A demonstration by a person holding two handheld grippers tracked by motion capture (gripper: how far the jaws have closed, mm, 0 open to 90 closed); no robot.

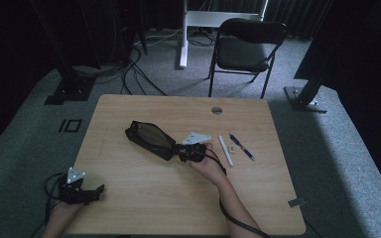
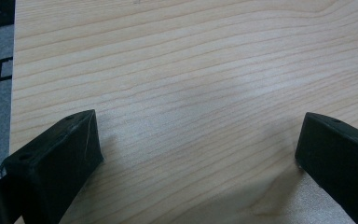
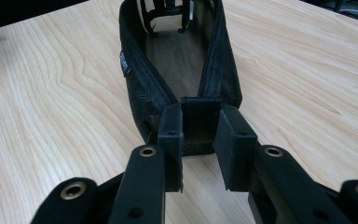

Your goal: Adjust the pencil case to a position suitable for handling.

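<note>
In the middle of the high view, the right hand-held gripper (image 1: 177,150) pinched the end of a black pouch (image 1: 149,139) lying open on the worktop (image 1: 144,198). At the lower left, the left hand-held gripper (image 1: 97,191) rested with its jaws wide apart, holding nothing.
</note>
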